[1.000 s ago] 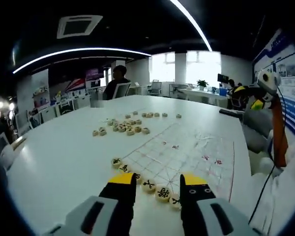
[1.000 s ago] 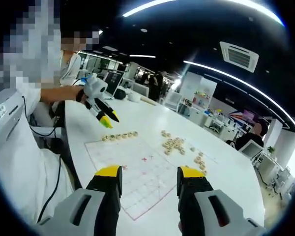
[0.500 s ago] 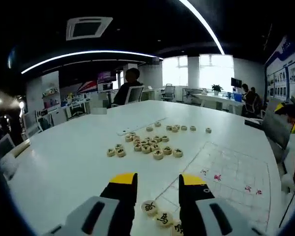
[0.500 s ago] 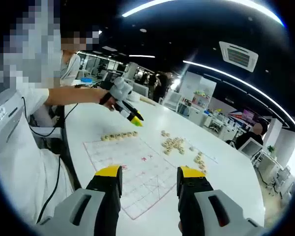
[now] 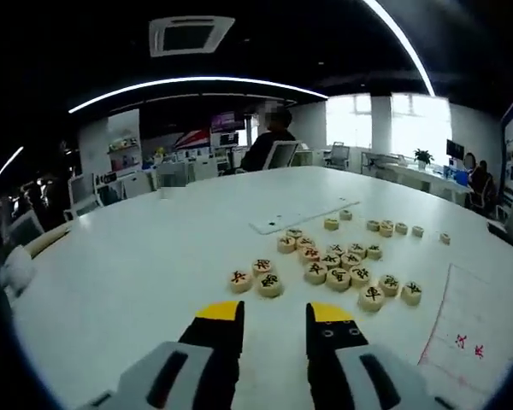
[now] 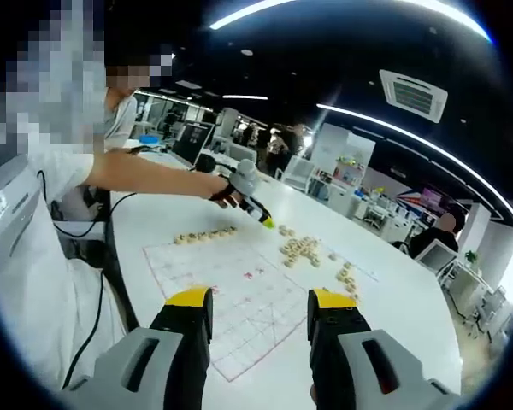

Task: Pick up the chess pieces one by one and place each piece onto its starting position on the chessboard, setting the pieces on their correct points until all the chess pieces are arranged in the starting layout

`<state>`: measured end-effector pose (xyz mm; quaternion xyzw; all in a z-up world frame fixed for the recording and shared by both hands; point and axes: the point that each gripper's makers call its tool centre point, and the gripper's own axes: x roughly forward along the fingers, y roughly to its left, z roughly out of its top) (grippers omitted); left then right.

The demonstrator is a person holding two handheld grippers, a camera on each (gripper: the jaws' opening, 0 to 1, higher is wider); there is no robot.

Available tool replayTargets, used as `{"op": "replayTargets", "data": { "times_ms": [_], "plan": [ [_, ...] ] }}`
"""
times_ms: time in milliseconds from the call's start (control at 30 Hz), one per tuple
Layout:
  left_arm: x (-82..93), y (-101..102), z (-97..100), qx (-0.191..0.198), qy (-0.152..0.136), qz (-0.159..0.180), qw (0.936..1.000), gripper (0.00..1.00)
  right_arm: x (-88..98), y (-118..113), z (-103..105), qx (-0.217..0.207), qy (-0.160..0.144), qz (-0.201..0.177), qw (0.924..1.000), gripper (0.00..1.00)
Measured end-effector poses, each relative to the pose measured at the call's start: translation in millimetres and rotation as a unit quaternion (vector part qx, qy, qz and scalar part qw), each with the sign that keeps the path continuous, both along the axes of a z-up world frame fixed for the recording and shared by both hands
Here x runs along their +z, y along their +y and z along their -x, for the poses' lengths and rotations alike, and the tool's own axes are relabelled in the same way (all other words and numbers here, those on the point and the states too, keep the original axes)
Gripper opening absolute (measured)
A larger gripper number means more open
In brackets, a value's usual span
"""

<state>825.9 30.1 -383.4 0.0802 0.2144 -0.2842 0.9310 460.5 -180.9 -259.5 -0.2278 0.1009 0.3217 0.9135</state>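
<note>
In the left gripper view my left gripper [image 5: 274,318] is open and empty, low over the white table [image 5: 120,273]. Just ahead of it lies a loose pile of round wooden chess pieces [image 5: 329,270], with a further line of pieces [image 5: 393,228] behind. A corner of the chessboard [image 5: 483,342] shows at the right. In the right gripper view my right gripper [image 6: 261,306] is open and empty, held above the near side of the chessboard [image 6: 239,286]. A row of pieces [image 6: 207,235] stands on the board's far edge. The left gripper [image 6: 255,209] hovers by the loose pile [image 6: 299,250].
A flat white strip [image 5: 303,218] lies on the table behind the pile. A person's outstretched arm [image 6: 154,175] reaches over the table's left side. More loose pieces [image 6: 346,275] lie to the right of the board. Office chairs and desks stand beyond the table.
The left gripper has swung away from the row of pieces at the board's edge over to the loose pile. The right gripper has stayed still and open.
</note>
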Motion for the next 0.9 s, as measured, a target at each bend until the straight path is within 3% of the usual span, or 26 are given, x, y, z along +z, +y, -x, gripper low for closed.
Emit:
{"op": "replayTargets", "data": {
  "times_ms": [300,533,600,667,900],
  "plan": [
    [-21.8,-13,-24.0,0.023,0.018,0.011,0.9995,0.34,-0.3,-2,-1,-0.002,0.0,-0.003,1.0,0.45],
    [-21.6,-21,-34.5,0.043,0.013,0.029,0.9986,0.37,-3.9,-3,-3,-0.002,0.005,-0.001,1.0,0.45],
    [-21.7,-21,-34.3,0.046,0.014,0.028,0.9984,0.34,-4.0,-3,-3,-0.002,0.005,-0.001,1.0,0.45],
    [-21.3,-20,-32.4,0.048,0.013,0.026,0.9984,0.21,-3.7,-3,-3,-0.002,0.004,-0.001,1.0,0.45],
    [-16.7,-11,-15.2,0.043,0.014,0.016,0.9989,0.2,-3.6,-5,-2,-0.002,0.004,0.0,1.0,0.45]
  ]
}}
